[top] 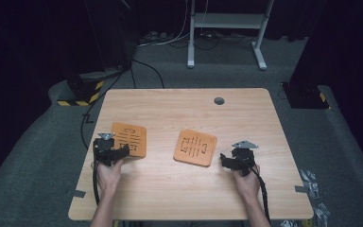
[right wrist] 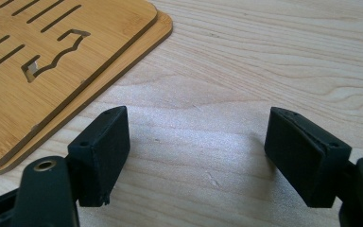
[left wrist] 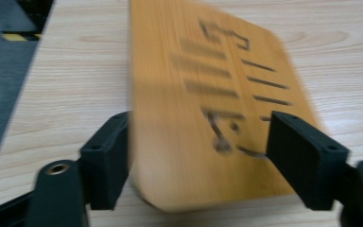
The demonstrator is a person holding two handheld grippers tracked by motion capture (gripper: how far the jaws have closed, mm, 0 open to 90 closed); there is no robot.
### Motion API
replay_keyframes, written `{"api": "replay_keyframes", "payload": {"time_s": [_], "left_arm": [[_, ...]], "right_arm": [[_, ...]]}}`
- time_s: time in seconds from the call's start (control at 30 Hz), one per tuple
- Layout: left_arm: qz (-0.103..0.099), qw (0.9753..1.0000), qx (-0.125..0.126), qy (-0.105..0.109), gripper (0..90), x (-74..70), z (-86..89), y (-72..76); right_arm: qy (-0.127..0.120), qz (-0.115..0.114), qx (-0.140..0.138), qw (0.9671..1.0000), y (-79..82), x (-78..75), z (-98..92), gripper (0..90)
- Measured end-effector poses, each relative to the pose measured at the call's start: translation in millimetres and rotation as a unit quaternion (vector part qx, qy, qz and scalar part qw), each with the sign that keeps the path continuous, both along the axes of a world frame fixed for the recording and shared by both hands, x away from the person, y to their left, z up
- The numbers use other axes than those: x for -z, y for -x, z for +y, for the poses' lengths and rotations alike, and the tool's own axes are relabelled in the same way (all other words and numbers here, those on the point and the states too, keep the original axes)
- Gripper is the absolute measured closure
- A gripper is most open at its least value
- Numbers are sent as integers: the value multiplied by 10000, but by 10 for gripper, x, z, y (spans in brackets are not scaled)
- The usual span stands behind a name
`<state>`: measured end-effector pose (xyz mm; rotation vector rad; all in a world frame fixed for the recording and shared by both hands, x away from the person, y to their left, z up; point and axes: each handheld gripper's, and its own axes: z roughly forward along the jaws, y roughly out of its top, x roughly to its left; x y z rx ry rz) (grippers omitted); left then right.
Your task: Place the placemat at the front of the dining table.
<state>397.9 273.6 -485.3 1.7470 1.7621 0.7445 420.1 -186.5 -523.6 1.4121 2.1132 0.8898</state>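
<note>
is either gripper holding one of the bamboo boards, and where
Neither clearly. The left gripper straddles the left board at its near edge, jaws wide; the right gripper is open over bare table.

Both bamboo boards, left and right, are orange-tan with dark cut-out slots and angular outlines. Bench is pale wood with fine grain and a grey round insert. Jaws on both grippers are black.
</note>
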Motion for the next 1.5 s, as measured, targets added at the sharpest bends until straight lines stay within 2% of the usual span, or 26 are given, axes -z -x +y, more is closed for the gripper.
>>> {"api": "replay_keyframes", "payload": {"time_s": [0.07, 0.13, 0.2, 0.43, 0.6, 0.7, 0.77, 0.8, 0.9, 1.0, 1.13, 1.23, 1.33, 1.5], "left_arm": [[-15, 10000, 26, 22, 223, -9, 0, 4], [-20, 9999, 58, 129, 219, -14, -2, -4], [-5, 9999, 111, 105, 218, -29, -3, -3], [-157, 9993, 218, 256, 237, -93, -57, 33], [-241, 9987, 391, 205, 249, -161, -132, 66], [-307, 9981, 498, 199, 257, -192, -180, 85], [-294, 9977, 566, 224, 269, -203, -215, 94], [-275, 9975, 630, 162, 271, -209, -222, 96], [-295, 9969, 697, 210, 274, -214, -273, 105], [-306, 9961, 818, 140, 277, -223, -303, 127], [-350, 9952, 894, 181, 287, -249, -348, 162], [-430, 9940, 984, 227, 299, -263, -386, 189], [-444, 9928, 1097, 164, 307, -274, -416, 218], [-492, 9914, 1176, 296, 316, -264, -471, 259]], "right_arm": [[0, -27, 12, 10000, 0, 4, 5, 227], [1, -28, 6, 10000, -1, 4, 5, 228], [1, -27, 6, 10000, 0, 4, 5, 227], [0, -27, 6, 10000, -1, 4, 5, 228], [0, -27, 5, 10000, -1, 4, 5, 227], [0, -28, 6, 10000, -1, 4, 5, 227], [1, -28, 6, 10000, -1, 4, 5, 227], [-1, -27, 6, 10000, -1, 4, 5, 227], [-1, -26, 6, 10000, -1, 4, 5, 227], [0, -26, 5, 10000, -1, 4, 5, 227], [0, -26, 7, 10000, 0, 4, 5, 227], [-1, -28, 7, 10000, -1, 4, 5, 227], [0, -28, 7, 10000, -1, 4, 5, 227], [0, -28, 5, 10000, -1, 4, 5, 228]]}}
